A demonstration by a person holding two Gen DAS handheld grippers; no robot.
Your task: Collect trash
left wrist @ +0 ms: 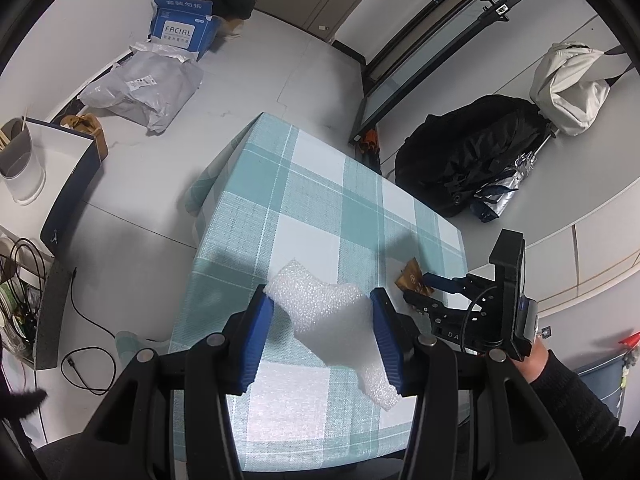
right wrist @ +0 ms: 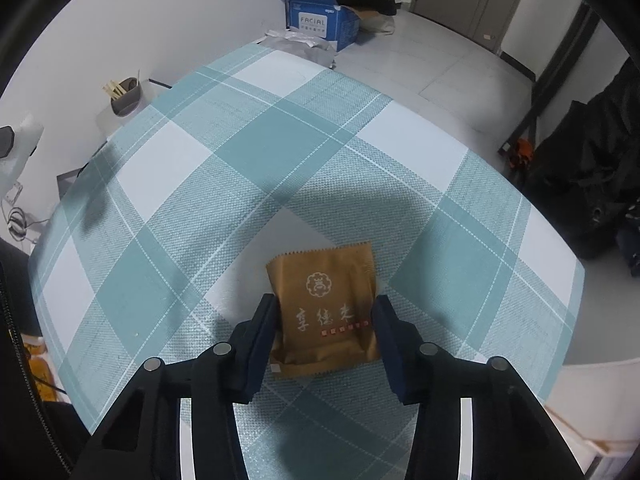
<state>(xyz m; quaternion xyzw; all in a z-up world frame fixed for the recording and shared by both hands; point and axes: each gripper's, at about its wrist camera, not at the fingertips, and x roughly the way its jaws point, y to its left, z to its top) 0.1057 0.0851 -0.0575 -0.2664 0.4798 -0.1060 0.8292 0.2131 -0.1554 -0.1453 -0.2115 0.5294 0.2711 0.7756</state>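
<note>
Checked tablecloth (right wrist: 248,136), brown packet (right wrist: 324,304) lengthwise between pads.

Teal-and-white checked tablecloth (right wrist: 248,140), brown packet (right wrist: 326,304), white foam (left wrist: 328,316).

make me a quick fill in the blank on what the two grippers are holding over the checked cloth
1. The left gripper holds a piece of white ____.
2. The brown packet sits between the fingers of the ____ gripper.
3. The cloth on the table is checked in white and ____.
4. The blue box on the floor reads ____.

Missing words: foam; right; teal; FACIAL
</note>
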